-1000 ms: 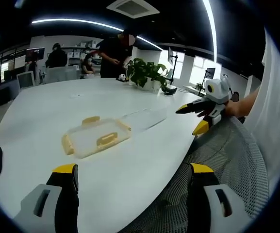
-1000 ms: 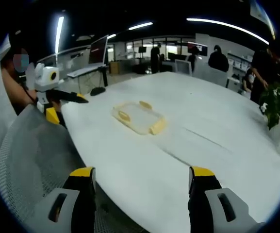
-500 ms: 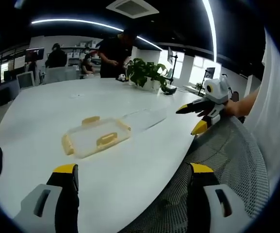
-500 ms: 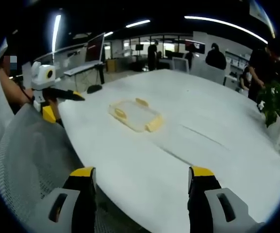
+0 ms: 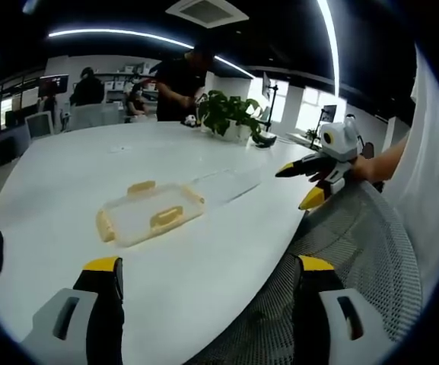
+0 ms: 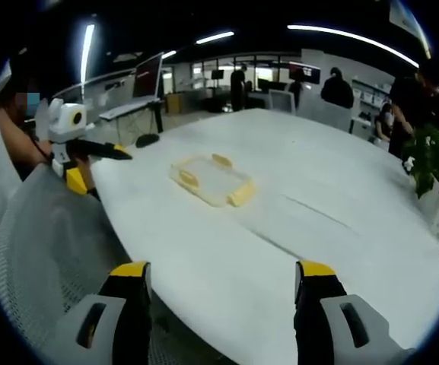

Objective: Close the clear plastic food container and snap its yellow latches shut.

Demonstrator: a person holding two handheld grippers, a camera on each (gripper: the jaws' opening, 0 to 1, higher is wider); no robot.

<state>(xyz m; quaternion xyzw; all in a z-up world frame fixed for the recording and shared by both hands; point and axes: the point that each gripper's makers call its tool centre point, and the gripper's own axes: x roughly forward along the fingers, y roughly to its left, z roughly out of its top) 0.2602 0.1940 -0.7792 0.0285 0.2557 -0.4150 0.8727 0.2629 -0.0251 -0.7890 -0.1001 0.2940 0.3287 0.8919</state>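
Lying on the white worktop [image 5: 67, 175], the clear plastic food container [image 5: 149, 214] shows 4 yellow latches [image 5: 167, 218]. Left hand-held gripper [image 5: 204, 270] and right hand-held gripper [image 6: 219, 274] hover near the edge, jaws wide apart, holding nothing.

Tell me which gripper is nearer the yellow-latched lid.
Left, by a little, I'd judge. The left gripper faces the yellow-latched lid from off the table edge; the right gripper hovers beyond the clear container.

Bright ceiling light strips [image 5: 330, 38], pale glare on white table [image 6: 341, 205], heavy fisheye bending, soft edges
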